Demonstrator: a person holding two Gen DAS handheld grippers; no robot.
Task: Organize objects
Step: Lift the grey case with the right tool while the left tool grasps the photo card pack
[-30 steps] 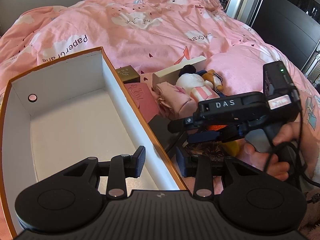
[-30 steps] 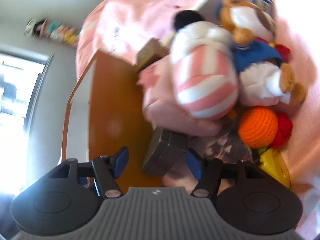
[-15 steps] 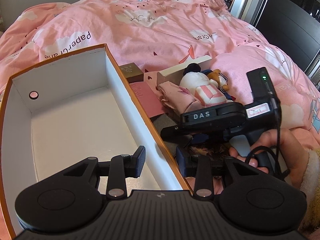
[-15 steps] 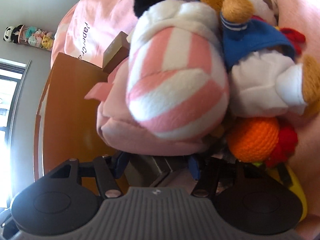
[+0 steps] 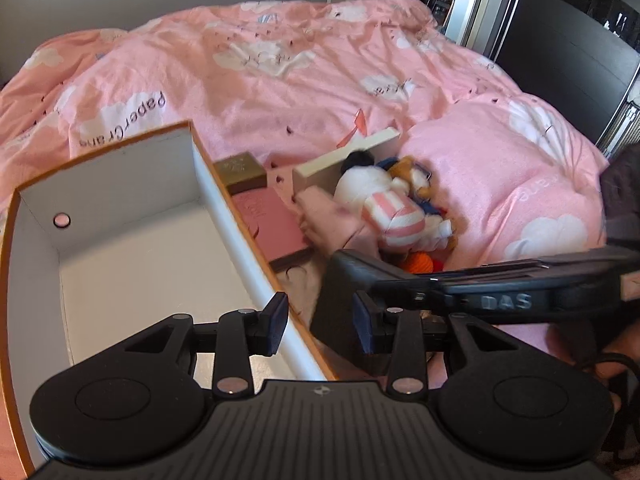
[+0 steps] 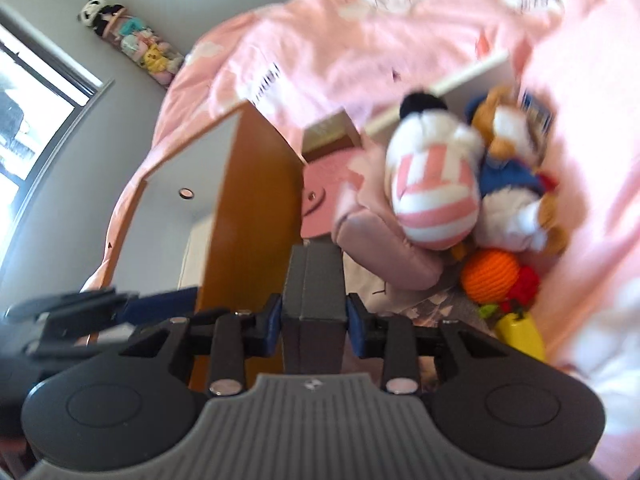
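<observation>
Here the right hand-held gripper (image 6: 313, 322) was closing on a dark grey case (image 6: 314, 280) beside the cardboard box (image 5: 120, 240), whose wall the left hand-held gripper (image 5: 320, 322) straddled, so the case could have slipped onto the bed (image 5: 280, 72).

A dark grey box (image 6: 314, 280) hangs lifted, clamped by its sides, just beside the orange outer wall of the open white-lined box (image 5: 120, 216), with the pink-striped plush (image 6: 434, 188) lying beyond it.
</observation>
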